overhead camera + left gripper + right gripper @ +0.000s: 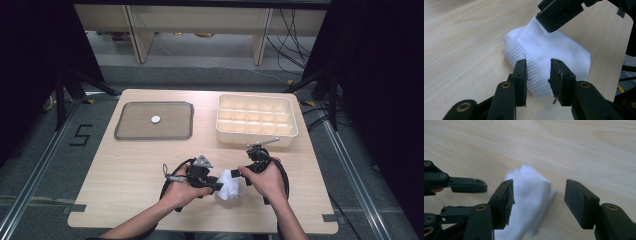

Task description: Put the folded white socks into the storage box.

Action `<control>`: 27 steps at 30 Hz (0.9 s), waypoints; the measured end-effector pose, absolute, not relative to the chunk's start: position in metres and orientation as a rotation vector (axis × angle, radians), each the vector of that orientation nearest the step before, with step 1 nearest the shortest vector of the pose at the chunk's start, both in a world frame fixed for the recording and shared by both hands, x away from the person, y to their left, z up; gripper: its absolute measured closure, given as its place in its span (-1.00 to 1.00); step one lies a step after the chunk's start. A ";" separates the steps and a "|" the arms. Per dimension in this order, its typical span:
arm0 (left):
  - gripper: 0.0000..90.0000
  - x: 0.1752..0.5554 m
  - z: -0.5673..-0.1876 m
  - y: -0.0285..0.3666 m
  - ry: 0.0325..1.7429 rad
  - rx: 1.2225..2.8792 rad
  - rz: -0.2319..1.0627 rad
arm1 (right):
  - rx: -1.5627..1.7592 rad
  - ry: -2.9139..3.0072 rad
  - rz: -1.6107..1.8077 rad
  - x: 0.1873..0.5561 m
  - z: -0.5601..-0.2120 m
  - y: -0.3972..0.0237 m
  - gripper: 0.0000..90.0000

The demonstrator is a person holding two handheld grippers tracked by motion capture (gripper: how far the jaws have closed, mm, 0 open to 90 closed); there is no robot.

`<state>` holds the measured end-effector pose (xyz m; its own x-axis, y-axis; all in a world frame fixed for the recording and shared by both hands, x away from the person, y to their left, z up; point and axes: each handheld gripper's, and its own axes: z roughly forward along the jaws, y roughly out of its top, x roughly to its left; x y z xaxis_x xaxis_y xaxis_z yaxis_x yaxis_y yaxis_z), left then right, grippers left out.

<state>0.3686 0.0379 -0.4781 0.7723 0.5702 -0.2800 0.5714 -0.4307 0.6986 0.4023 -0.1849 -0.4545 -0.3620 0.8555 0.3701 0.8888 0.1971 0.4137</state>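
A folded white sock [227,186] with a ribbed cuff lies on the wooden table near its front edge, between the person's two hands. My left gripper [217,186] comes at it from the left. In the left gripper view its jaws [537,75] stand apart just over the ribbed cuff of the sock [549,47], without pressing on it. My right gripper [240,175] sits at the sock's right side. In the right gripper view the right gripper [539,200] is wide open astride the sock [529,187], with its left jaw close to the cloth.
A cream tray [255,139] with several compartments stands at the back right. A grey mat [135,122] at the back left carries a small white disc [156,119]. The table's front edge runs just behind the hands.
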 end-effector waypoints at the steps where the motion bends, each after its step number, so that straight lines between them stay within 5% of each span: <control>1: 0.40 0.369 -0.478 0.040 0.848 2.135 -0.002 | -1.726 -2.416 -0.898 0.403 -0.456 -0.186 -0.11; 27: 0.36 0.373 -0.488 0.034 0.865 2.164 -0.038 | -1.758 -2.296 -0.642 0.412 -0.473 -0.169 -0.18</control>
